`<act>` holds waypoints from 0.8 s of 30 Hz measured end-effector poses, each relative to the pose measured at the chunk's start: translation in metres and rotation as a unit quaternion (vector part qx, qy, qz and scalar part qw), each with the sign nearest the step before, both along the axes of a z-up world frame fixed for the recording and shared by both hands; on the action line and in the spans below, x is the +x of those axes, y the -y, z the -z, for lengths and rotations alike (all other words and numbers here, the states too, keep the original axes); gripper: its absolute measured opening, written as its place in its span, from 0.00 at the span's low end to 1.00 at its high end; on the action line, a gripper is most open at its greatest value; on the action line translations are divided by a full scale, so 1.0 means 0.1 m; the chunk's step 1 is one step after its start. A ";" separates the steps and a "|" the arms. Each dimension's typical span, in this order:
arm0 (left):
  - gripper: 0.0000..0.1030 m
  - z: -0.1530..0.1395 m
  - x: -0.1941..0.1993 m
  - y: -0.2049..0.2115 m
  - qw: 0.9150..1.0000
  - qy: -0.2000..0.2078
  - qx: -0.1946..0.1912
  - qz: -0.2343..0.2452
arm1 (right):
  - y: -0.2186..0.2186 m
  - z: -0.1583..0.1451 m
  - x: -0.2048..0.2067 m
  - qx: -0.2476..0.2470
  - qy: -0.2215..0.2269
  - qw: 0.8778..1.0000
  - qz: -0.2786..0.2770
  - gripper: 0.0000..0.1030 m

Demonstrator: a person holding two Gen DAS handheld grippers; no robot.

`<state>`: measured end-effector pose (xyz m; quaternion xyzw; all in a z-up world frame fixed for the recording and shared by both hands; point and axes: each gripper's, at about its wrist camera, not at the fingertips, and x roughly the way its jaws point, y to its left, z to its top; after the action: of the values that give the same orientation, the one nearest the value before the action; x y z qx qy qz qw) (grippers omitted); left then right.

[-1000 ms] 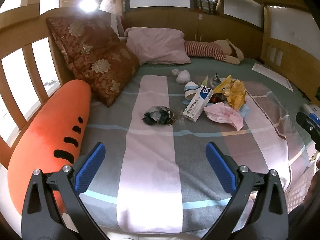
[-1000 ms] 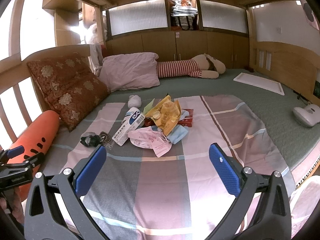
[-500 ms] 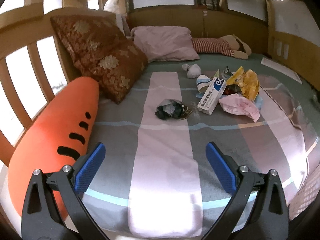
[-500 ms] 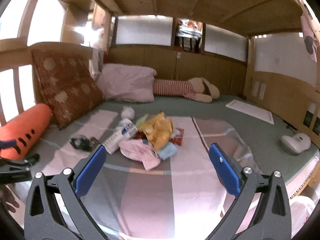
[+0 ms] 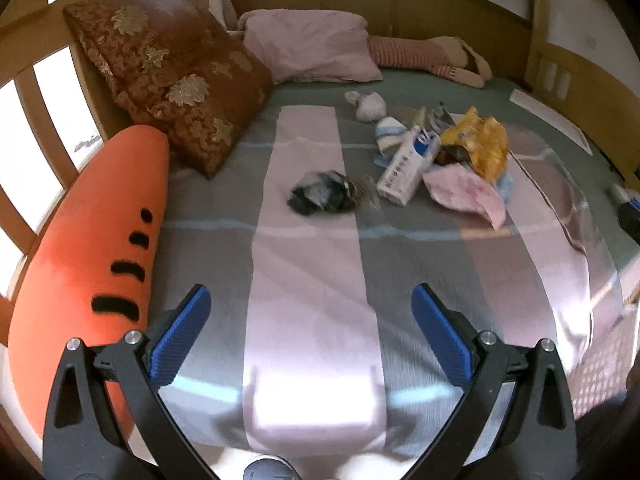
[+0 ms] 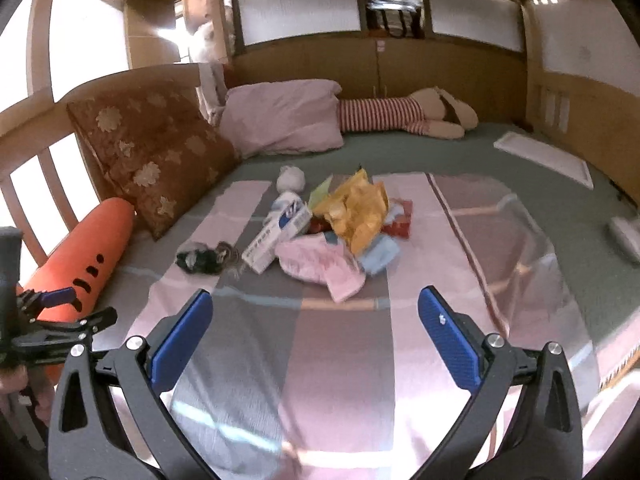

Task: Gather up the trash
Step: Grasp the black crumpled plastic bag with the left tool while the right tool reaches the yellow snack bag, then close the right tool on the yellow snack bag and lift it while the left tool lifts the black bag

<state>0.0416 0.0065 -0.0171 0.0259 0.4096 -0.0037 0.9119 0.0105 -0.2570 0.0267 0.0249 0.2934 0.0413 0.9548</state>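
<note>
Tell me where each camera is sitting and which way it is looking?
Left wrist: sits on the left gripper, looks forward across the bed at the trash pile; its own two open fingers show.
Right wrist: sits on the right gripper, looks across the bed at the same pile; its open fingers show, and the left gripper at the left edge.
Both share: the trash pile, carrot pillow, brown cushion.

You stood at the foot of a wide bed (image 6: 460, 360) with a striped cover, boxed in by wood-panelled walls (image 6: 440, 64) and a slatted rail (image 5: 36, 92). Frosted windows (image 6: 300, 8) ran above the panelling, and bright daylight came through them and the rail's gaps.
</note>
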 end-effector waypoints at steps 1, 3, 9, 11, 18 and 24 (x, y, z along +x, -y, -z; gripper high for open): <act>0.97 -0.06 0.08 0.00 1.000 0.004 -0.007 0.000 | 0.02 -0.07 0.11 -0.007 0.007 1.000 0.003 0.98; 0.97 -0.15 0.22 0.00 1.000 0.017 -0.007 -0.004 | 0.08 -0.17 0.29 -0.004 0.010 1.000 0.011 0.98; 0.97 -0.02 0.96 0.11 1.000 0.000 -0.001 0.000 | 0.43 -0.03 1.09 0.039 -0.015 0.998 0.056 0.98; 0.97 0.15 1.17 0.12 1.000 -0.012 -0.005 0.002 | 0.54 0.18 1.32 0.060 -0.028 0.996 0.067 0.98; 0.85 0.91 1.77 0.08 0.997 -0.073 -0.003 -0.003 | 0.64 0.84 1.98 0.073 -0.068 0.994 0.051 0.97; 0.51 1.05 1.88 0.03 0.997 -0.071 -0.042 0.009 | 0.63 1.09 2.30 0.104 -0.093 0.990 0.023 0.60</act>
<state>0.2296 0.0035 -0.1219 -0.0095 0.4723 -0.0311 0.8809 0.2405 -0.3198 -0.0824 0.1343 0.3747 0.0472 0.9161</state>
